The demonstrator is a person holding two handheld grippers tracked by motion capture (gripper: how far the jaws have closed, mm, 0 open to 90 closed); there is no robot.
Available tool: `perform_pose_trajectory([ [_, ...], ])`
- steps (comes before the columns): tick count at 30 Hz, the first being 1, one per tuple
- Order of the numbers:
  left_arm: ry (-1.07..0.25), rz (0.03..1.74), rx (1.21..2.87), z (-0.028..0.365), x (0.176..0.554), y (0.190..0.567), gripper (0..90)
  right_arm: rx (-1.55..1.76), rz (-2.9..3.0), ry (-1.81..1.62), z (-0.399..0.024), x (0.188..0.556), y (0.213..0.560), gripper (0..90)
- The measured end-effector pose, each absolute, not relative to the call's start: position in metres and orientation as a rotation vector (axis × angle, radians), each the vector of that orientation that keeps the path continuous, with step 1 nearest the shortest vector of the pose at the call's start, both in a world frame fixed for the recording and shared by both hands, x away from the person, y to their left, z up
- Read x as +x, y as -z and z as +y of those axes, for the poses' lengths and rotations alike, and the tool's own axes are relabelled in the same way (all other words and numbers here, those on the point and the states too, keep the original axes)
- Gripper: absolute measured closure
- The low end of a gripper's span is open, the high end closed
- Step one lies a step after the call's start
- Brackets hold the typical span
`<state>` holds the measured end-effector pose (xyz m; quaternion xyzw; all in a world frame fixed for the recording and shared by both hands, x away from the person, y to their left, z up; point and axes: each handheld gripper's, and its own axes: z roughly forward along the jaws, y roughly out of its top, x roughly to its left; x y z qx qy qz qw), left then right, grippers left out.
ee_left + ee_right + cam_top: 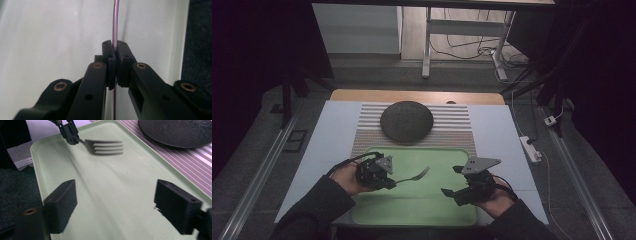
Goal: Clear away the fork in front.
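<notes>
Green tray point(462, 212) under both my hands. Left gripper point(391, 183) clamps fork point(414, 176) handle; right gripper point(452, 181) wide, empty. Keep fork level, carry toward dark plate point(407, 120).

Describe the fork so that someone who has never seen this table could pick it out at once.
Start at the pale green tray on the near side of the table, in front of the striped mat with the round dark plate. Over the tray's left part, the left gripper is shut on the handle of a fork, tines pointing right. It is the scene's one slim metal utensil, held above the tray.
</notes>
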<state>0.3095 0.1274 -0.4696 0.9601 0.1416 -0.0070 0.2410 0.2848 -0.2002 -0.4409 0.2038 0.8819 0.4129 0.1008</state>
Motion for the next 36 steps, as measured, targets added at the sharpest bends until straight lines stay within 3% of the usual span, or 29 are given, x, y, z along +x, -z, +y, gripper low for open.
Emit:
perform_pose_trajectory([
  [5, 0.013, 0.585, 2.606, 0.136, 0.306, 0.469, 85.9, 0.662, 2.57, -1.207, -0.207, 0.281, 0.442, 8.2],
  [14, -0.001, 0.91, 2.488, 0.15, 0.293, 0.471, 85.9, 0.739, 2.515, -1.144, -0.219, 0.274, 0.447, 0.1],
  [36, 0.055, 1.472, 2.306, 0.168, 0.292, 0.501, 85.9, 0.727, 2.483, -1.04, -0.229, 0.254, 0.453, 0.0],
])
